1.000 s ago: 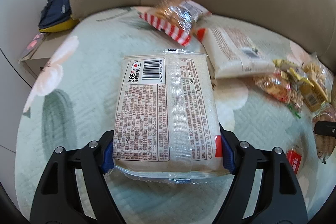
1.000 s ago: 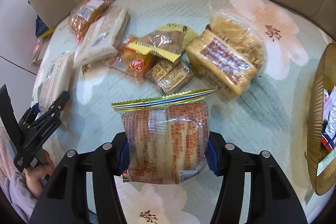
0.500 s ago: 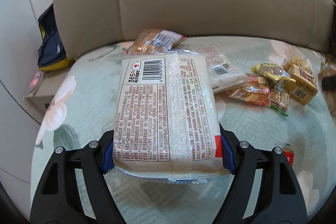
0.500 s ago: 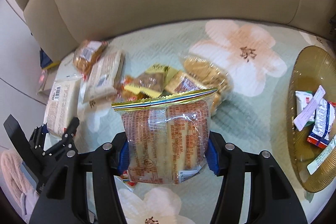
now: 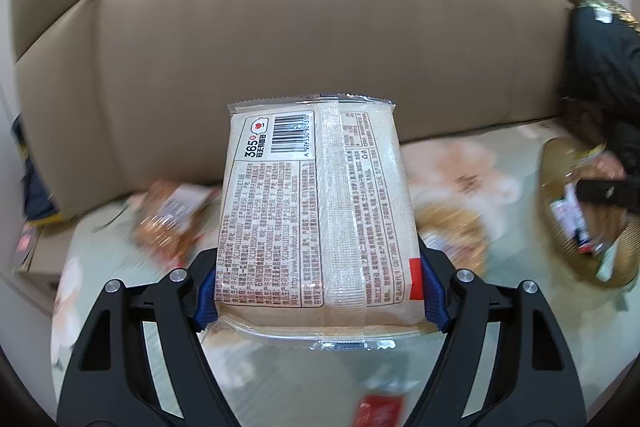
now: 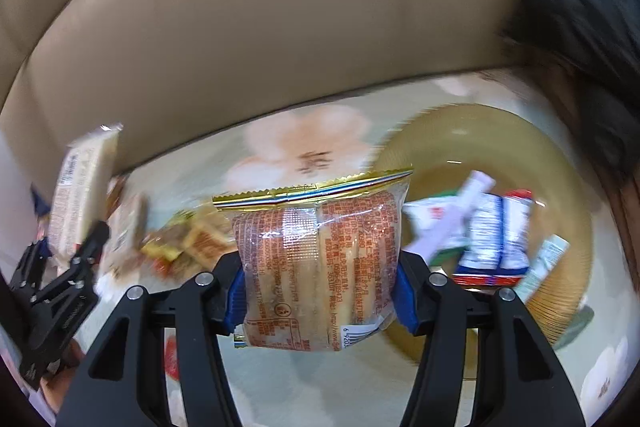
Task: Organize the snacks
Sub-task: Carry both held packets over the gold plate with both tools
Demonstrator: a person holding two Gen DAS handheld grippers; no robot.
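My left gripper (image 5: pixel 316 297) is shut on a beige bread packet (image 5: pixel 316 211) with a barcode and printed text, held in the air above the cushion. My right gripper (image 6: pixel 318 291) is shut on a clear orange-printed cake packet (image 6: pixel 316 259) with a gold sealed edge. Just right of and beyond that packet lies the gold round tray (image 6: pixel 460 135), holding several small snack packets (image 6: pixel 492 231). The same tray (image 5: pixel 624 259) shows blurred at the right of the left wrist view. The left gripper with its bread packet (image 6: pixel 82 187) appears at the left of the right wrist view.
A blurred pile of loose snacks (image 6: pixel 188 239) lies on the floral cushion (image 6: pixel 304 143), and one brown packet (image 5: pixel 172 219) sits left of my left gripper. The beige sofa back (image 5: pixel 304 39) rises behind. A dark bag (image 6: pixel 584 11) leans at the far right.
Both grippers have swung up and to the right with their packets. The gold tray has come from the right edge to just beyond the right gripper. The snack pile has slid left.
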